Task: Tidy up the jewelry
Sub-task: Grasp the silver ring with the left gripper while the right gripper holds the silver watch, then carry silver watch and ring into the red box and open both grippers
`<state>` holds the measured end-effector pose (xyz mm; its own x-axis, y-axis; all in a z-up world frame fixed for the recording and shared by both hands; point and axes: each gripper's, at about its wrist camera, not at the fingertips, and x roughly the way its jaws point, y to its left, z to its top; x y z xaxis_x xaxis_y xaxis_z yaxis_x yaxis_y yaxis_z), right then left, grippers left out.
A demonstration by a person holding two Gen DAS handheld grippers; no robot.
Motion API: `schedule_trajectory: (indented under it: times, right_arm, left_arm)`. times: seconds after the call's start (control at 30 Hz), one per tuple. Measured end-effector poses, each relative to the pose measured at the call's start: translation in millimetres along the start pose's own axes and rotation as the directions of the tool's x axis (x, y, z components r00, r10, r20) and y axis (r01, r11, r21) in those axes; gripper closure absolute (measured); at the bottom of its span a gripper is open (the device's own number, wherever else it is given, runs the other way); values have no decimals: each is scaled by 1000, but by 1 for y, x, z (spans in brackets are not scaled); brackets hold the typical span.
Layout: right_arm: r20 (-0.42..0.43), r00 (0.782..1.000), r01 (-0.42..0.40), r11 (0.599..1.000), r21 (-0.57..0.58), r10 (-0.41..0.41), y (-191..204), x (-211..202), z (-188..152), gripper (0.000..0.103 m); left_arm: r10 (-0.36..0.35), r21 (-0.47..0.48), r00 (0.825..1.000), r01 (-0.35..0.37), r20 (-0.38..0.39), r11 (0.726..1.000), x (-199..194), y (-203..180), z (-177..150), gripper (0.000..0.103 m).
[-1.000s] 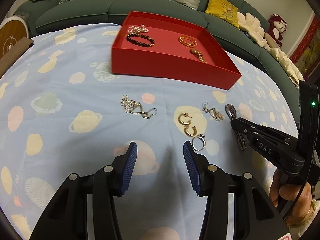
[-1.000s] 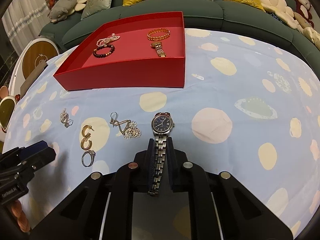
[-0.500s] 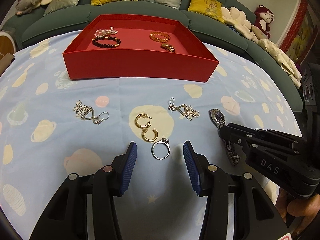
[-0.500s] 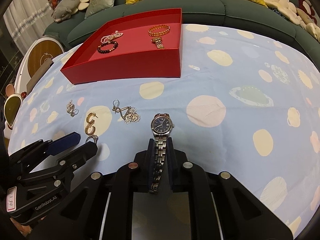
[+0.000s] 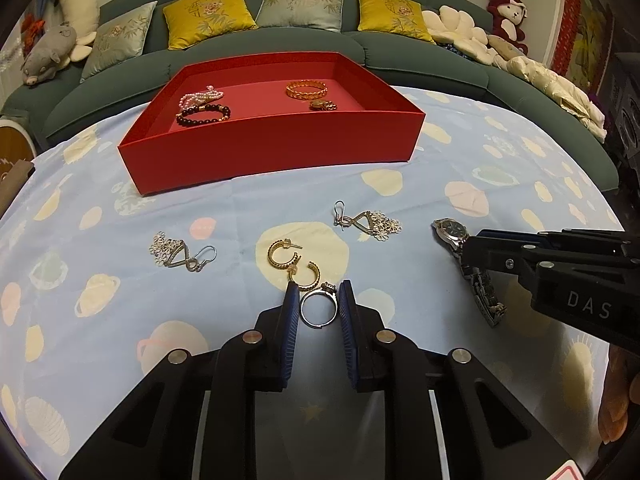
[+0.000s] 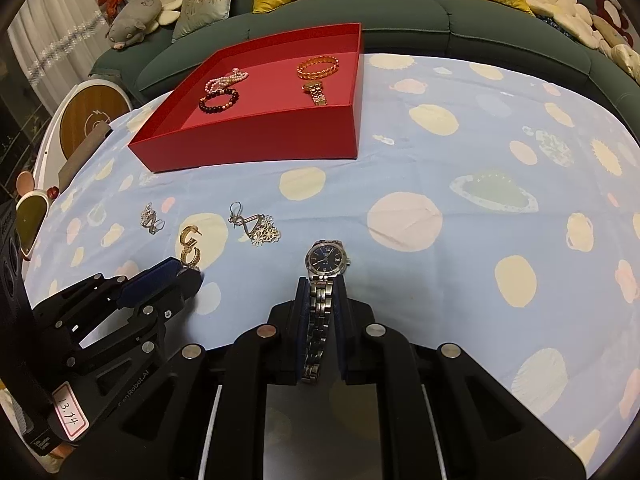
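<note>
Now the left hand-held gripper (image 5: 319,309) is narrowing around the silver ring (image 5: 319,307) lying near the red box (image 5: 272,148), while the right hand-held gripper (image 6: 320,306) is still clamping the watch (image 6: 326,264), both readying for boxing.

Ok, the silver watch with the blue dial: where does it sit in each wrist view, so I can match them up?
Left wrist view: the watch lies at the right edge, its band running under the right gripper.
Right wrist view: the watch sits bottom centre, its band clamped in the right gripper.
Shared landmark: the red tray, beyond the watch in both.
</note>
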<state>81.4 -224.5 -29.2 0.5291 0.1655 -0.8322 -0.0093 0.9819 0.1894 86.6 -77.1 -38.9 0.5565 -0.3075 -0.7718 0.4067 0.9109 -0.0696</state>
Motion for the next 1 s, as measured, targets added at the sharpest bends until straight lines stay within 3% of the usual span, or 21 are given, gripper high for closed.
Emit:
schedule_trajectory:
  times: [0.33, 0.6, 0.83, 1.0]
  right_arm:
    - [43, 999, -28, 1000, 1, 28, -1, -18, 3, 92]
    - [93, 994, -51, 998, -29, 54, 14, -34, 15, 92]
    - [169, 984, -56, 997, -43, 62, 22, -54, 46, 92]
    - [247, 967, -41, 997, -62, 55, 30, -60, 96, 92]
  left_arm:
    - [-71, -19, 997, 71, 37, 997, -32, 8, 2, 86]
    - [-86, -77, 994, 92, 71, 993, -55, 26, 21, 86]
    - [-73, -126, 991, 87, 112, 988, -73, 56, 60, 86]
    - [-32, -156, 991, 52, 128, 986, -66, 82, 103, 86]
